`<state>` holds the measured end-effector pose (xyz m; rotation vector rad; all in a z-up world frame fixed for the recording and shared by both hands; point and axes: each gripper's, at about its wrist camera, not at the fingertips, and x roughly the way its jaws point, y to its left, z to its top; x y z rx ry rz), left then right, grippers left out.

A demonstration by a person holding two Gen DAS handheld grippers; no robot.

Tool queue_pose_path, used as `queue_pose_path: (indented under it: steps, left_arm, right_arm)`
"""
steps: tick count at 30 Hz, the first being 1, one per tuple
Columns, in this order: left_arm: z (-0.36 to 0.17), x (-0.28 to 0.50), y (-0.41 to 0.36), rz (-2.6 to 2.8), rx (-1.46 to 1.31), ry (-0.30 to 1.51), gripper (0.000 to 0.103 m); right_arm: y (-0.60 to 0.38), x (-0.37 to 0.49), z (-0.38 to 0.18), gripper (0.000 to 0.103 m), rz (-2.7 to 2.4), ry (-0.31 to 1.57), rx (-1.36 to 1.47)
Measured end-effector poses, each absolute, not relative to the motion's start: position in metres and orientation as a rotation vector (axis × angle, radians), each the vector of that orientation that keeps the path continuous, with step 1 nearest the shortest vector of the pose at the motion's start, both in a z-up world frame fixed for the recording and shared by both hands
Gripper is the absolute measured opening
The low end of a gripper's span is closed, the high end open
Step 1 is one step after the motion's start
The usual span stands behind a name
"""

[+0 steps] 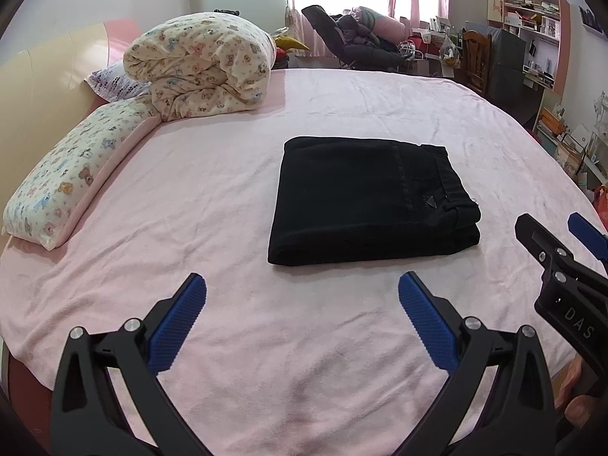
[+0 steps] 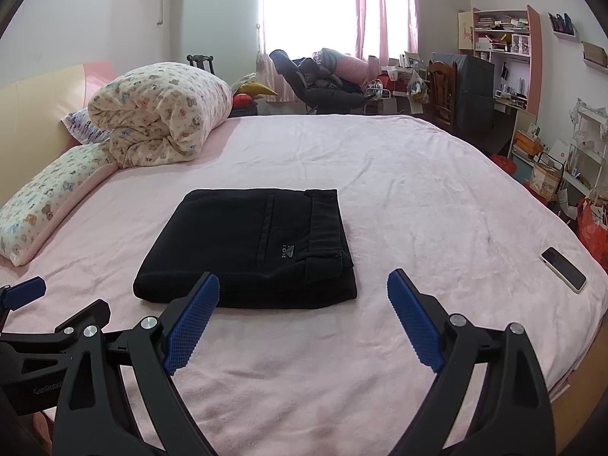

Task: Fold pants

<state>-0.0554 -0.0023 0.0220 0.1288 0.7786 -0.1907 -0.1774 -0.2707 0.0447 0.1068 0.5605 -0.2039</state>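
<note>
A pink bed (image 1: 342,106) fills both views. A rolled quilt (image 1: 201,64) sits upper left. The black pants (image 1: 372,201) lie folded at centre frame. The left gripper (image 1: 302,296) and right gripper (image 2: 303,292) gape wide, empty, at bottom. A phone (image 2: 563,269) lies far right.

Folded pants (image 1: 374,199) sit mid-bed (image 1: 342,106), quilt (image 1: 201,64) + pillow (image 1: 64,182) far left, phone (image 2: 563,269) w/ right edge, both tools nearest, apart from pants.
</note>
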Motion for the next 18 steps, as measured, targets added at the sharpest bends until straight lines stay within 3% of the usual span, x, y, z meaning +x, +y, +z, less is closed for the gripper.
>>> queue_pose_path:
  steps: [18]
  left_arm:
    - [0.0187,-0.0527,0.0008,-0.192,0.135,0.784,0.101]
  right_arm:
    - [-0.2741,-0.176,0.0415,0.092,-0.204,0.568,0.107]
